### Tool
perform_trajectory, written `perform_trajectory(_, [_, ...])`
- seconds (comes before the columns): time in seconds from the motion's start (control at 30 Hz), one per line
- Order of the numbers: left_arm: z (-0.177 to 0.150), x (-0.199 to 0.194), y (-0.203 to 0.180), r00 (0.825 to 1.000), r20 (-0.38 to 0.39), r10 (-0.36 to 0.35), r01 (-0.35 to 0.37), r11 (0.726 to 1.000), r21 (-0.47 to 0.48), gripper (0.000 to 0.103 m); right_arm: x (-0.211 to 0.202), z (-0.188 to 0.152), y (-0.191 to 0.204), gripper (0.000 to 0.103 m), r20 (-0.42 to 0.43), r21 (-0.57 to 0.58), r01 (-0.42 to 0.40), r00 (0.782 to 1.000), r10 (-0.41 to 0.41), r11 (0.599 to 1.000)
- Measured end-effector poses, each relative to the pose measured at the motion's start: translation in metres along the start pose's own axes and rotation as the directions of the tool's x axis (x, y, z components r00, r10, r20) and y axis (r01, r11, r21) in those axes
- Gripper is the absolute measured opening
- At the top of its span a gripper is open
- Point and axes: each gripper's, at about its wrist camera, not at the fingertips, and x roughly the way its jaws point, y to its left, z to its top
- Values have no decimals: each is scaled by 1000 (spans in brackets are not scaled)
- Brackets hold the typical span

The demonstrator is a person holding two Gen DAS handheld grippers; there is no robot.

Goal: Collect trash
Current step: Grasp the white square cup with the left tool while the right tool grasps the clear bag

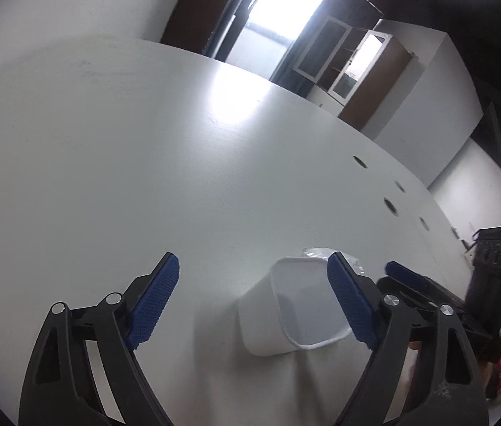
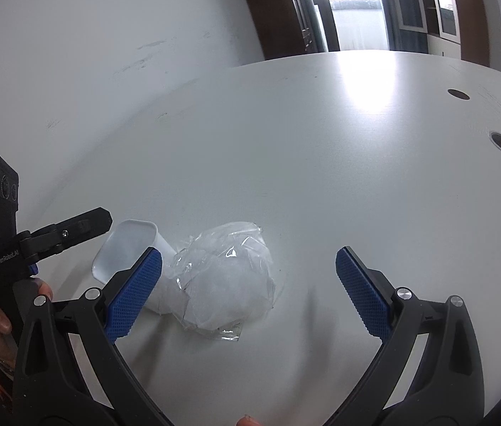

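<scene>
Barely begun, by the look of it: crumpled clear plastic film (image 2: 227,280) lying loose on the pale grey bench (image 2: 321,177), touching the white square-mouthed plastic tub (image 1: 293,305) tipped on its side. Both left tongs (image 1: 254,301) and right tongs (image 2: 248,291) gaping wide, gripping nothing. Left to do: pinching the film and getting it into the tub.
</scene>
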Motion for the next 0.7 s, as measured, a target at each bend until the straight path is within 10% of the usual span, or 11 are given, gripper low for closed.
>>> perform_trajectory(0.5, [-13,25,-9,993,-101,68,-60,995,81,54,25,-11,11,77,-125,-20,-54,991,51,998])
perform_trajectory(0.7, [-15,29,-7,991,-113,75,-66,994,87,24,29,-14,11,56,-144,-20,-75,987,71,997])
